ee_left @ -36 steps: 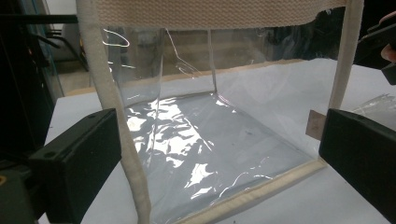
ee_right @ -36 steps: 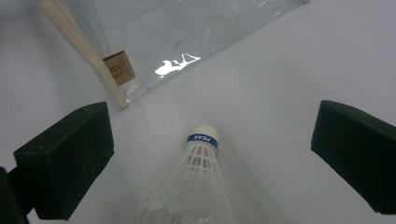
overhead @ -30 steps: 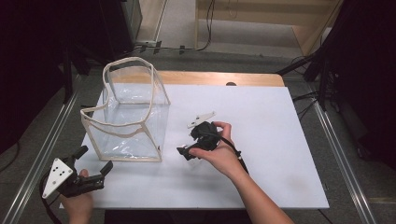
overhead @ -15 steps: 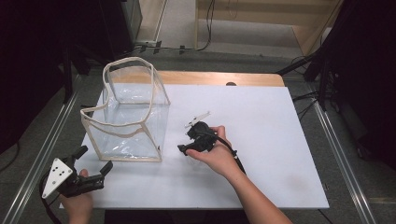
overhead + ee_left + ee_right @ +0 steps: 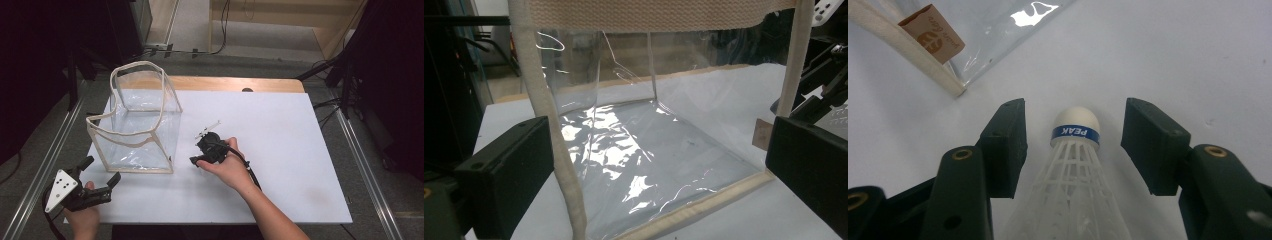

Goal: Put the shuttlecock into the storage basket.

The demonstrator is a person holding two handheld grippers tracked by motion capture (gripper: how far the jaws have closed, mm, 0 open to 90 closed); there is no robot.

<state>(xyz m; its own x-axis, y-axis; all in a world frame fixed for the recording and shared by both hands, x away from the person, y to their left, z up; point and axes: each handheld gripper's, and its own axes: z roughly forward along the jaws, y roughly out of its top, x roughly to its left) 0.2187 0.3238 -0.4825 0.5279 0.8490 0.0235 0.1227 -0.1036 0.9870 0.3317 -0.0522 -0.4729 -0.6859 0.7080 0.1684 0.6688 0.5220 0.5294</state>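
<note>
Shuttlecock (image 5: 1074,150) lies on the bench (image 5: 280,125) between the right gripper (image 5: 1073,132) jaws, which stand apart, not touching it. Likely very light, plastic skirt soft and crushable: pinch at the cork just behind the blue band. Left gripper (image 5: 100,180) jaws apart, facing the clear bag (image 5: 644,150).

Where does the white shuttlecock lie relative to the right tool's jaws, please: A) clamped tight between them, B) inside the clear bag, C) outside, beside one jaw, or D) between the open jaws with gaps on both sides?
D: in the right gripper view the shuttlecock lies between the right tool's spread jaws, with white table visible on either side of its cork.
</note>
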